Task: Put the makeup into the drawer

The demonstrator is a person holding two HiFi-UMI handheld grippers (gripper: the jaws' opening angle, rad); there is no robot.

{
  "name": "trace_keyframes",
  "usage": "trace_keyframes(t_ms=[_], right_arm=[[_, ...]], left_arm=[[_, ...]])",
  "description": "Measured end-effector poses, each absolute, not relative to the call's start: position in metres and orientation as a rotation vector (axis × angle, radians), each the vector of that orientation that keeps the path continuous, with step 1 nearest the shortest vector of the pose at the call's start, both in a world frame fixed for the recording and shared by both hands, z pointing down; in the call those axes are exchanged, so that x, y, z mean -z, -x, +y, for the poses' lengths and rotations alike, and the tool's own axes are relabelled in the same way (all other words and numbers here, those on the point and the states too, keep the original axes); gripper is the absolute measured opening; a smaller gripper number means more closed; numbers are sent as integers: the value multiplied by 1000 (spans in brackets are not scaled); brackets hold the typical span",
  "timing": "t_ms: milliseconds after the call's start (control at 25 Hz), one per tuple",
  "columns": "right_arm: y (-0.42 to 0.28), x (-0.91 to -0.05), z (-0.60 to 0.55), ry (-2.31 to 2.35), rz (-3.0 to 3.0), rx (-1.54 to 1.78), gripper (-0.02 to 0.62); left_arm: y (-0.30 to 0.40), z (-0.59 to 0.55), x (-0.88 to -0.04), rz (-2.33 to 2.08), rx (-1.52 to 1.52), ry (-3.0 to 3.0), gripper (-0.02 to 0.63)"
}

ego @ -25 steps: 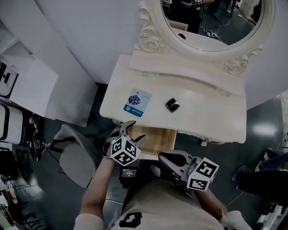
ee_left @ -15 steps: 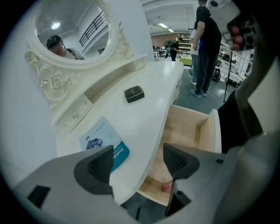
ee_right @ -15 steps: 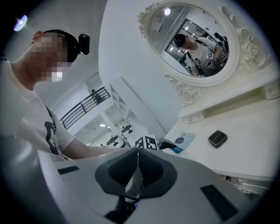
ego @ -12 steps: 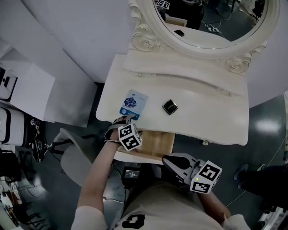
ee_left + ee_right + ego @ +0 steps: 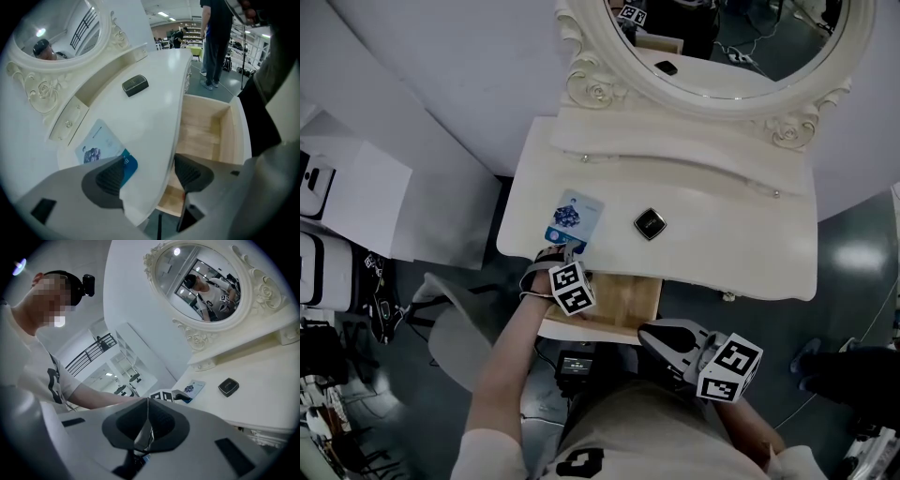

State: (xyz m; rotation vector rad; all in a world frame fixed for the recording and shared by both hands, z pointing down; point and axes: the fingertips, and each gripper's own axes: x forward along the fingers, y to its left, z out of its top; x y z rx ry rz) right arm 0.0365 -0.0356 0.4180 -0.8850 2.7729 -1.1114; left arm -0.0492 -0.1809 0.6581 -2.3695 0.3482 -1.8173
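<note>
Left gripper released, jaws just opening, astride the white bench edge. The blue-and-white flat packet lies on the bench by 1 pad, unpinched. Likely best: draw the thin packet to the edge, clench on a corner, carry it to the open wooden drawer just beside. Small black square compact sits mid-bench. Right gripper clenched, empty. Ornate oval mirror behind; dark floor.

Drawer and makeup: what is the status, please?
Left gripper just opened, table edge between its jaws. Right gripper shut, empty. Packet and compact on table; drawer open, nothing blocking.
</note>
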Motion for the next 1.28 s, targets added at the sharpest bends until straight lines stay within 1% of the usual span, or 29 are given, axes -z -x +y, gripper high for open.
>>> trace_keyframes(t_ms=[160,320,400,480,880,1200,1280], right_arm=[[-34,-416,-31,885,2768,1114,29],[-34,-414,-27,912,2769,1099,29],[-31,-415,-24,916,2765,1101,29],[-28,-415,-20,912,2761,1108,29],[-19,-405,-12,906,2775,1070,29],[-15,-401,-3,891,2784,1055,29],[-15,-400,-1,895,2786,1046,29]], left_arm=[[56,-178,-664,376,1809,2312,376],[51,-173,-659,420,1763,2376,368],[54,-172,-657,447,1737,2379,311],[56,-168,-655,450,1727,2354,279],[58,-159,-651,490,1676,2343,190],[62,-156,-639,600,1632,2452,59],[64,-157,-638,624,1639,2472,55]])
